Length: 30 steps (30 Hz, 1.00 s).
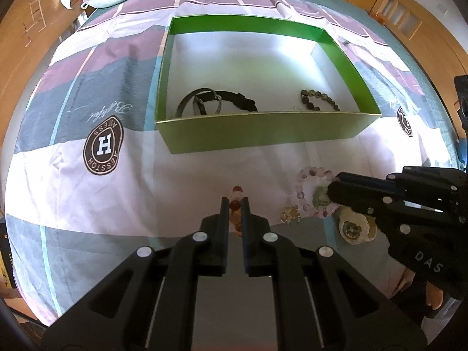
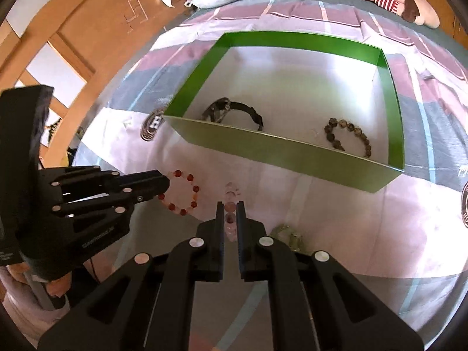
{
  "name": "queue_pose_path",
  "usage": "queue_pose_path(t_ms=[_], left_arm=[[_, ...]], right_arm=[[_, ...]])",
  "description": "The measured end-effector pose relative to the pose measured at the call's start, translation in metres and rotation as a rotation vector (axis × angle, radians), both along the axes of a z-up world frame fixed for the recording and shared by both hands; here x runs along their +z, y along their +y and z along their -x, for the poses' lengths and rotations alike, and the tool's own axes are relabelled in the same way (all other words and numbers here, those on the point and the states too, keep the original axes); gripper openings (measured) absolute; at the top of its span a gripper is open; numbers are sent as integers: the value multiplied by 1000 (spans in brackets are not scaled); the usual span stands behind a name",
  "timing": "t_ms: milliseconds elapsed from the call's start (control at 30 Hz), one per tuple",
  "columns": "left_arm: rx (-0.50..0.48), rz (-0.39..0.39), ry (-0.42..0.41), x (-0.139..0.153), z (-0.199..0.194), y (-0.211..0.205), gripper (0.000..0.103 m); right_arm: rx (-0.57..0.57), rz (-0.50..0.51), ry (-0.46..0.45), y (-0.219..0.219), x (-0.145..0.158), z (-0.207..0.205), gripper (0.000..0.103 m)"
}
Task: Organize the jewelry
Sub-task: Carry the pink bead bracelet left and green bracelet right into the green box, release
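**Both grippers pinching bracelets, box not yet reached**

Left gripper (image 1: 235,204): fingers closed in on the red bracelet (image 2: 182,193), beads between the pads, rest of the loop trailing on the bedsheet (image 1: 73,204). Right gripper (image 2: 230,209): same story, nipped onto the pink bracelet (image 1: 310,187). Both bracelets sit on the sheet just in front of the green box (image 1: 263,130), outside it.

Already in the box: black strap (image 1: 216,102) on the left, dark bead bracelet (image 1: 318,101) on the right.

Risks, my read:
- Grip is on a bead or two. Round beads can squirt out of flat pads on lift, or the elastic stretches and the loop snaps free.
- Near wall of the box stands between both bracelets and the floor. A low carry catches the dangling loop on the rim or shoves the light cardboard back.
- The grippers are close together; lifting at once could knock them or tangle the loops.

Clutter: gold trinket (image 1: 289,215) and a shell-like piece (image 1: 352,228) lie right beside the pink bracelet; a green stone (image 1: 320,194) sits inside its loop and may drag along.
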State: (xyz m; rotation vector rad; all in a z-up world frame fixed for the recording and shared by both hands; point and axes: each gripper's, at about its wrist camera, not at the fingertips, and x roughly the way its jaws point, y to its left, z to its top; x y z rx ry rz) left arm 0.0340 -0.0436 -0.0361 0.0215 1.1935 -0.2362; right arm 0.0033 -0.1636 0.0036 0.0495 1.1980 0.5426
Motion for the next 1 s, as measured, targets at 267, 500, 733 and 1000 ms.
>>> queue_pose_path(t_ms=[267, 500, 733, 1000], left_arm=[[12, 12, -12, 5, -1, 3, 7], [17, 51, -74, 30, -4, 5, 7], [21, 62, -232, 69, -10, -3, 7], [51, 79, -212, 67, -68, -16, 7]], right_arm=[[-1, -19, 4, -3, 1, -1, 8], [-32, 1, -72, -8, 20, 0, 8], [-84, -36, -167, -22, 47, -5, 8], [-189, -14, -263, -38, 62, -37, 8]])
